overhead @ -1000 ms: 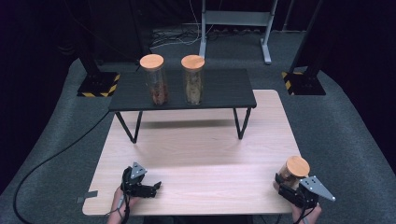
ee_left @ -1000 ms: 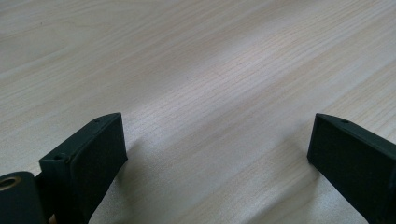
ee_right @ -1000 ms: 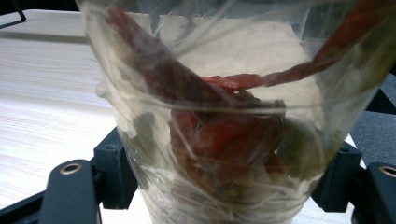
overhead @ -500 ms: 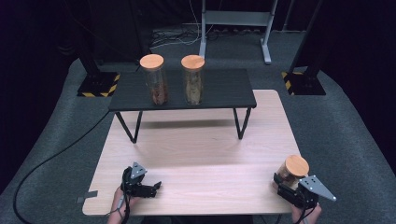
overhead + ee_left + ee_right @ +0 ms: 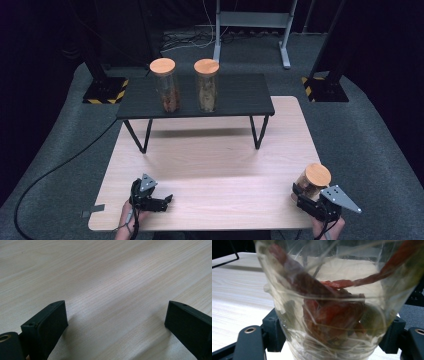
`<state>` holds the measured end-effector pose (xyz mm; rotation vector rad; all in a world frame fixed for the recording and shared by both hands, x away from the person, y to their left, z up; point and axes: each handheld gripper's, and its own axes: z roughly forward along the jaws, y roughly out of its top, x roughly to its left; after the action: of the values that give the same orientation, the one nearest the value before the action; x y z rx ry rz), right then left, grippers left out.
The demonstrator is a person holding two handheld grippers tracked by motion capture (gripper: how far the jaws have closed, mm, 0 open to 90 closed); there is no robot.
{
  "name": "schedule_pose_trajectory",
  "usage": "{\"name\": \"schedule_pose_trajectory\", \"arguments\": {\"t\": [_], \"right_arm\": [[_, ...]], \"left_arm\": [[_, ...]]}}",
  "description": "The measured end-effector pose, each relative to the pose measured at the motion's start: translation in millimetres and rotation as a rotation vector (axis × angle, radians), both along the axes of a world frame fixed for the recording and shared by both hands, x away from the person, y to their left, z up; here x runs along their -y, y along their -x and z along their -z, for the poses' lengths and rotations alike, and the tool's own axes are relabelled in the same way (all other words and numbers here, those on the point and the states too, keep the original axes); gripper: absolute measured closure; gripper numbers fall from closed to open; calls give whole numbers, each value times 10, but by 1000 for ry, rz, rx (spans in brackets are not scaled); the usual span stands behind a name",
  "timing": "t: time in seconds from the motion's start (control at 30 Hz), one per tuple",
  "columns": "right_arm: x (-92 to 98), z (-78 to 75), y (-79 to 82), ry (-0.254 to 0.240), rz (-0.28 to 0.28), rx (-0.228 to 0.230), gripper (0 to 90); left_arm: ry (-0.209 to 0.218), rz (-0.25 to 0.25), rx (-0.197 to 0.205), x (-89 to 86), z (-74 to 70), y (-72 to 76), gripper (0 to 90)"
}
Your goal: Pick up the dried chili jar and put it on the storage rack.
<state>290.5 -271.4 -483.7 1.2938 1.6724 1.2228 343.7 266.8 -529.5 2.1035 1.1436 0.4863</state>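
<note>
A: Where's the jar (image 5: 311, 181) sitting rn?

B: At approx 4 o'clock on the table (image 5: 210, 165), near its edge. The right gripper (image 5: 303, 192) is clamping its glass body, fingers (image 5: 273, 331) pressing both sides low down. The left gripper (image 5: 167, 199) is resting at 7 o'clock, fingers gaping w/ nothing between.

A: How's it going to handle?

B: Prob rigid but breakable, smooth glass so slippery; contents look light, dried red stuff. Wooden lid (image 5: 318, 174) may be sitting loose, so I'd be gripping the body mid-height, not the lid. Two similar jars (image 5: 166, 90) are standing on the black shelf (image 5: 240, 97) at 12.
</note>
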Motion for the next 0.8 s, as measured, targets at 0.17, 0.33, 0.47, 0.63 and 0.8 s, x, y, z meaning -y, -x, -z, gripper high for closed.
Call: {"name": "schedule_pose_trajectory", "arguments": {"t": [0.17,0.33,0.47,0.63,0.8], "right_arm": [[-14,-76,-1,-11,2,-1,244],[-18,-128,-5,-4,-4,1,244],[-20,-161,-28,-5,-8,4,244],[-46,-189,-64,-4,-16,3,244],[-68,-239,-84,-1,-22,13,244]], "left_arm": [[0,1,0,0,0,-1,34],[0,1,0,0,0,-1,34],[0,0,0,0,0,0,34],[1,0,0,0,0,0,34],[0,1,0,0,0,0,35]]}}
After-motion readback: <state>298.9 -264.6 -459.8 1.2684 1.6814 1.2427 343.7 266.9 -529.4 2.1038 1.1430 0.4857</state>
